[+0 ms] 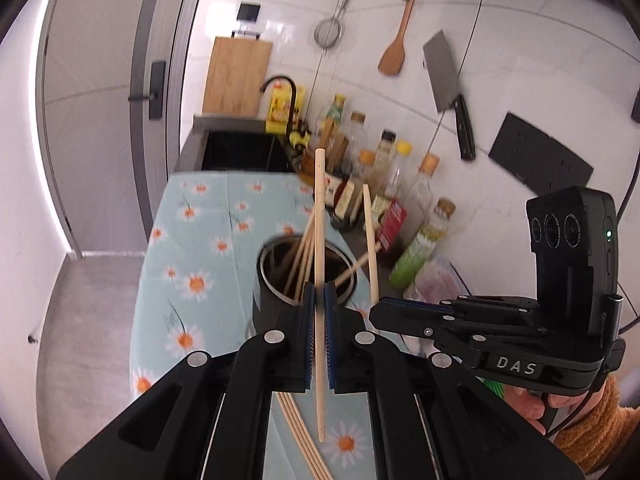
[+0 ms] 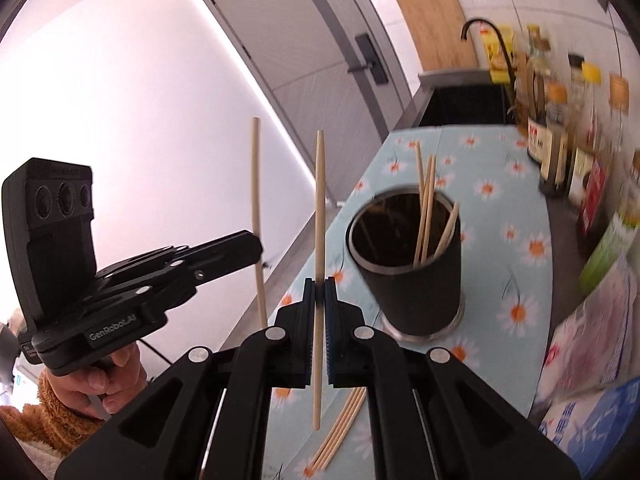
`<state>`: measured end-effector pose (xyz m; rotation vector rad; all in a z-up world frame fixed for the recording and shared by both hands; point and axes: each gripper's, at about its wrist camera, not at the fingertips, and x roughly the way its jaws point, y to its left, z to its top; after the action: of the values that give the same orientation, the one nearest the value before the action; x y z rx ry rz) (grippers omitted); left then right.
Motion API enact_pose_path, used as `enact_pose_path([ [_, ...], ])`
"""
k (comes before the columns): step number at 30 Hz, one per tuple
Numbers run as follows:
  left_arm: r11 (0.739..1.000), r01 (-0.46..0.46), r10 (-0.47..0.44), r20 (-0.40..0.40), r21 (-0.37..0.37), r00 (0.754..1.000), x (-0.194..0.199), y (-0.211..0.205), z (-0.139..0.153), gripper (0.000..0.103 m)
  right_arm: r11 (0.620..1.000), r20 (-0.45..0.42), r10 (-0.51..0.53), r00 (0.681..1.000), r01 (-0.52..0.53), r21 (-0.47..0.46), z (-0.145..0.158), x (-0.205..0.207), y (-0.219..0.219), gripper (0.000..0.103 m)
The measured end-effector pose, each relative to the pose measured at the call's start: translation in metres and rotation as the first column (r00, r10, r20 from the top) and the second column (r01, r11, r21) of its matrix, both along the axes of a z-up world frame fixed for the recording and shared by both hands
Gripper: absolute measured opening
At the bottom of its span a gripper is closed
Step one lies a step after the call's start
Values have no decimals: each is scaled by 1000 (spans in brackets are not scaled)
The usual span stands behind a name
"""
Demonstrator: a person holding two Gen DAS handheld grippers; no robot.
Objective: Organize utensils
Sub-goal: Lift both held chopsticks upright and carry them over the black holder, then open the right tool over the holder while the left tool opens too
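Jaws of the left gripper (image 1: 319, 294) are clenched on one pale chopstick (image 1: 319, 240), which stands nearly upright between the blue pads, its tip pointing to 12 o'clock and its lower end hanging free below the pads. Jaws of the right gripper (image 2: 319, 290) are clenched the same way on a second chopstick (image 2: 319, 216), also upright and passing straight through the gap. In each wrist view the other gripper shows from the side, so its pads are hidden there and only the stick it carries can be seen.

Under the left gripper's body, loose chopsticks (image 1: 298, 436) lie on the bench (image 1: 192, 248); their near ends are cut off by the gripper. In the right wrist view they (image 2: 340, 428) look like about four, at 6 o'clock, but blur makes the count uncertain.

Beyond the jaws, at 12 o'clock in the left view and 1 o'clock in the right, one dark round holder (image 2: 416, 280) stands on the daisy-print cloth of the bench. About five chopsticks lean inside it; their lower ends are hidden by its wall.

Farther off at 2 o'clock, a row of bottles (image 1: 424, 184) is smeared, labels unreadable. On the wall hang one cleaver (image 1: 446, 80), one wooden spatula (image 1: 394, 52) and one strainer (image 1: 329, 32).
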<state>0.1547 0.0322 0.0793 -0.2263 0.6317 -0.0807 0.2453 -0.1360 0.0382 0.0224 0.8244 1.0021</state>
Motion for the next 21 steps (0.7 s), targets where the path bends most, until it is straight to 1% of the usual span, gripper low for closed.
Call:
enact_pose_path([
  [3,1000,-9,9,59,-6,998,7,9,8,4,998,23,-19,1000,18,56,8,16,-1,6],
  [7,1000,-4,1,163,14,987,18,11,19,4,985,102,-92,990,76,153,22,36,-7,6],
  [8,1000,-4,-1,184,27,983,22,9,21,4,982,109,-109,988,90,166,25,38,-8,6],
  [11,999,26,-34,230,36,973,34,6,23,4,969,116,-137,984,110,219,33,48,-13,6],
  [13,999,32,-40,250,35,967,40,4,22,4,967,110,-142,984,114,226,34,55,-14,6],
  [17,1000,16,-20,283,15,959,53,5,16,4,962,147,-171,974,134,237,36,61,-17,6],
  [19,1000,8,-7,288,-1,958,58,7,13,4,959,175,-196,965,152,238,38,63,-18,6],
  [21,1000,3,-4,299,4,954,59,7,9,4,958,214,-220,952,169,233,39,63,-17,6],
])
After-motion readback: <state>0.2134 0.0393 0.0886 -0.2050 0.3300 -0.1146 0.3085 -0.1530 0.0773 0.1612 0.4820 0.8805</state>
